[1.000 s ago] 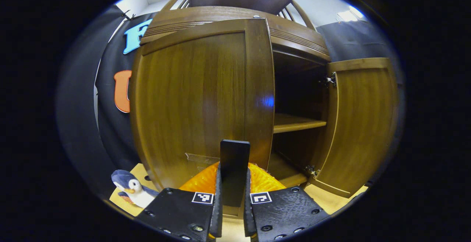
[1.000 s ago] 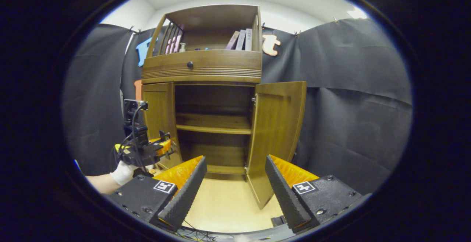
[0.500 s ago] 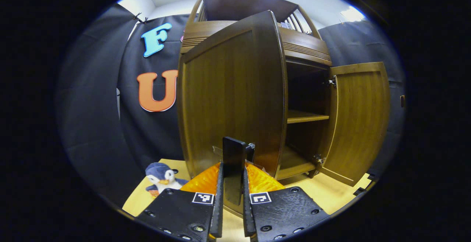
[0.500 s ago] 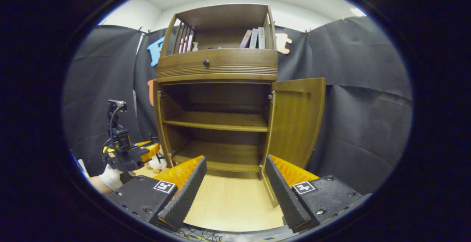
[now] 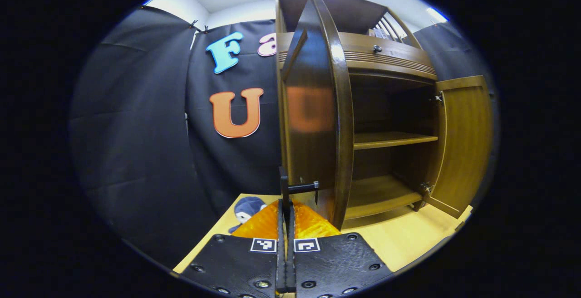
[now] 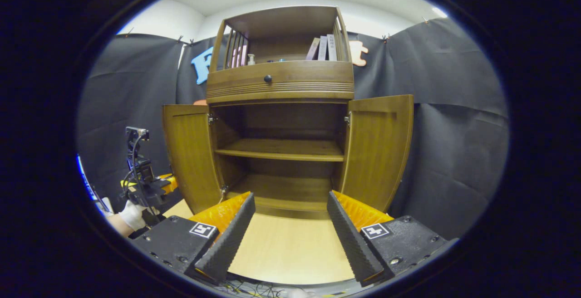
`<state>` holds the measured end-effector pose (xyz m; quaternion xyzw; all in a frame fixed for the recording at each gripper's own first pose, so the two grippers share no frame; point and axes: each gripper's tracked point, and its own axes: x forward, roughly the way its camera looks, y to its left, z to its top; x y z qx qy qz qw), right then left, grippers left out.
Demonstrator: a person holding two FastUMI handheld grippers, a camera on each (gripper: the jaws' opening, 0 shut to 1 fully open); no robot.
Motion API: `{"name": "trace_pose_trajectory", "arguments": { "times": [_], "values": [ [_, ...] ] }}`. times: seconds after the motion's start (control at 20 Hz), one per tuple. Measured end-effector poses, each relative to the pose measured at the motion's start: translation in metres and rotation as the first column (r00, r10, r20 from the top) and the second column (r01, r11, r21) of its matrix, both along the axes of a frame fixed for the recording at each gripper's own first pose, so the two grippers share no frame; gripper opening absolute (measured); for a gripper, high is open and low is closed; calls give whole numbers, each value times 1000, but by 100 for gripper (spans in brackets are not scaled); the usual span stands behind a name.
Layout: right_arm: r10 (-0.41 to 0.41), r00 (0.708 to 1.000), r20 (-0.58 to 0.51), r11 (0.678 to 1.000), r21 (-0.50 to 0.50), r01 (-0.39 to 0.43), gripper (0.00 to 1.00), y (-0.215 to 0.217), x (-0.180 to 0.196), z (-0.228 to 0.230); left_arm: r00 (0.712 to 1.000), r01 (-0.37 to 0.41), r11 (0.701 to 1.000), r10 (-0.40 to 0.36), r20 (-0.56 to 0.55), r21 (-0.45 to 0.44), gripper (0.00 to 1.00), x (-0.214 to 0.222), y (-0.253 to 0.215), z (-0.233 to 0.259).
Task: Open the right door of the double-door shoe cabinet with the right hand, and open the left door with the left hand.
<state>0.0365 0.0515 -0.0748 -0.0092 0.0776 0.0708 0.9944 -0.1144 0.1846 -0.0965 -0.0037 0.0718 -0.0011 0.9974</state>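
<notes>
The wooden shoe cabinet point(image 6: 280, 85) stands with both doors swung out. In the left gripper view the left door point(image 5: 317, 116) is nearly edge-on, and my left gripper point(image 5: 286, 207) is shut on its thin black handle point(image 5: 284, 188) low on the outer face. The right door point(image 5: 467, 139) hangs open at the far right. In the right gripper view the left door point(image 6: 190, 153) and right door point(image 6: 379, 148) flank two bare shelves point(image 6: 281, 149). My right gripper point(image 6: 288, 225) is open, back from the cabinet, holding nothing. The left gripper point(image 6: 145, 184) and a gloved hand point(image 6: 129, 214) sit left of the left door.
A penguin plush point(image 5: 247, 207) lies on the light wooden floor point(image 6: 286, 252) left of the cabinet, behind the left door. Books point(image 6: 322, 47) and a small bottle point(image 6: 251, 59) stand on the top shelf above a drawer with a knob point(image 6: 268, 79). Black cloth walls close in both sides.
The left gripper has pulled the left door by its handle from partly open to wide open. The right gripper has stayed open, with its view shifting slightly so the cabinet sits farther right.
</notes>
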Motion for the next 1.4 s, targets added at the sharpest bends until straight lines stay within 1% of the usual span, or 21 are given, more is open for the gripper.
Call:
{"name": "trace_pose_trajectory", "arguments": {
  "times": [0.15, 0.35, 0.6, 0.8, 0.85, 0.9, 1.0, 1.25, 1.35, 1.4],
  "values": [
    [3, 1000, 0, 1000, 1, -3, 100, -2, -2, 0, 1000, 23, 999, -23, 11, -38, 0, -1, 11, -1],
    [-2, 1000, -1, 1000, 6, 2, 100, -6, -4, -1, 998, 57, 998, -57, 21, -20, 0, 2, 20, -1],
    [4, 1000, -16, 1000, 3, -4, 100, -5, -4, -4, 994, 106, 994, -105, 39, -27, 0, 4, 31, -3],
    [23, 999, -22, 1000, -5, -23, 100, 2, -5, -4, 984, 172, 984, -169, 56, -45, 0, 7, 45, -4],
    [29, 999, -24, 1000, -7, -29, 100, 4, -4, -4, 981, 186, 981, -184, 56, -50, 9, 8, 50, -5],
    [37, 999, -28, 999, -11, -37, 100, 7, -4, -5, 978, 204, 977, -201, 58, -55, 0, 9, 53, -6],
    [49, 998, -30, 999, -17, -50, 100, 11, -5, -5, 972, 234, 970, -232, 48, -58, 0, 10, 59, -8],
    [59, 997, -43, 998, -27, -60, 100, 12, -7, -10, 955, 294, 954, -290, 66, -62, 0, 14, 63, -9],
    [54, 997, -55, 998, -31, -56, 100, 9, -8, -15, 951, 308, 950, -306, 32, -57, 2, 12, 66, -18],
    [54, 997, -60, 998, -30, -56, 100, 8, -9, -16, 948, 319, 946, -319, 12, -55, 11, 7, 66, -25]
  ]
}}
